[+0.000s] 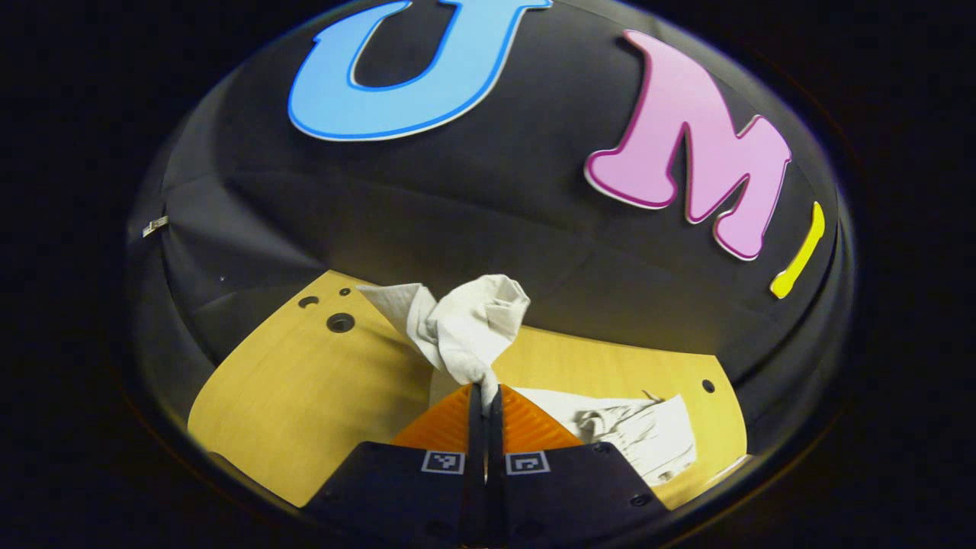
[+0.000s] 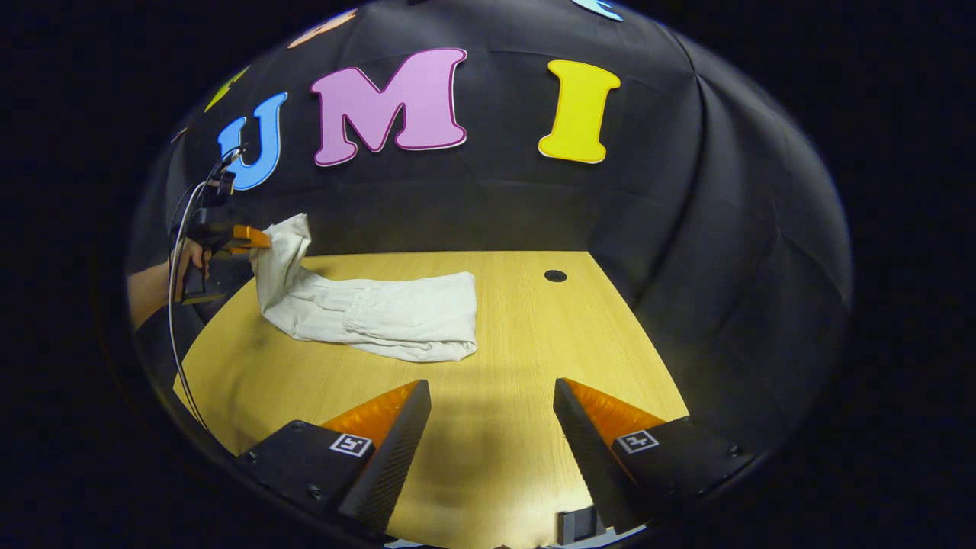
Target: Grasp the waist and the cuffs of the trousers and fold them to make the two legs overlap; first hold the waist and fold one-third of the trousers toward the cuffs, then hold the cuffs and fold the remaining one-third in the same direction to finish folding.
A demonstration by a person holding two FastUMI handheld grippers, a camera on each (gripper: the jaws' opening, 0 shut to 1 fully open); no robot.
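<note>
Trousers (image 2: 374,316) lie on the worktop (image 2: 518,343), long axis running across in the right gripper view, one end lifted at the far left. My left claw (image 1: 485,396) is pressed together, pinching that raised end, which bunches just above the tips; the rest trails down to the worktop. Whether it is waist or cuffs I cannot tell. My right claw (image 2: 492,412) is spread wide, holding nothing, hovering above bare worktop near the trousers' other end, which lies ahead and slightly left of it.
</note>
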